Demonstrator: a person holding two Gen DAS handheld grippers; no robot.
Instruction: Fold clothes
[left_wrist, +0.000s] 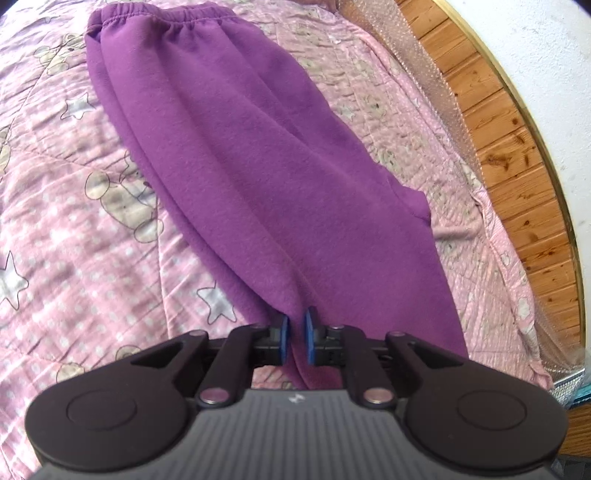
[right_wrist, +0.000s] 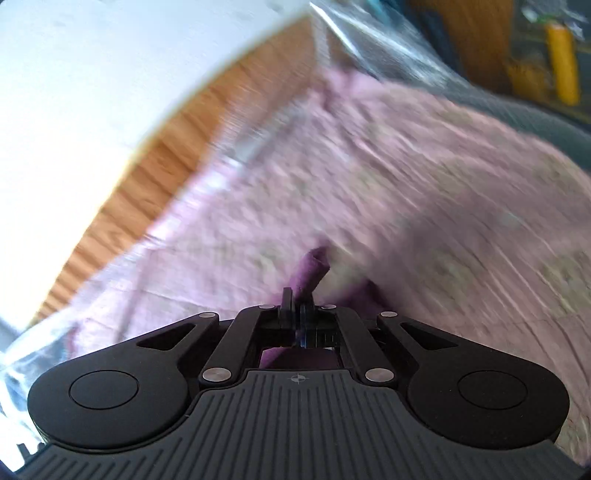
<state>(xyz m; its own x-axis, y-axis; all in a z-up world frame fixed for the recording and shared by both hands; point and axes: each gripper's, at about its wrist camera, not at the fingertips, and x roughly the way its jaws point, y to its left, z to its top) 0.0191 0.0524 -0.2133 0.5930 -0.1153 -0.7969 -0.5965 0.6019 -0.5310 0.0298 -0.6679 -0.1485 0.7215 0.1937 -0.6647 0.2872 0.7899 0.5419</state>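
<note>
Two grippers work over purple trousers (left_wrist: 236, 155) that lie stretched along a pink quilt (left_wrist: 74, 221) printed with bears and stars, the elastic waistband at the far end. The left gripper (left_wrist: 294, 339) sits at the near end of the trousers with its blue pads (left_wrist: 283, 339) a narrow gap apart; a fold of purple cloth runs between them, and the pads do not appear to press on it. The right gripper (right_wrist: 296, 317) is closed tight on a pinch of the purple cloth, which sticks up past its fingertips. That view is blurred. A wooden panel (left_wrist: 509, 147) borders the quilt.
</note>
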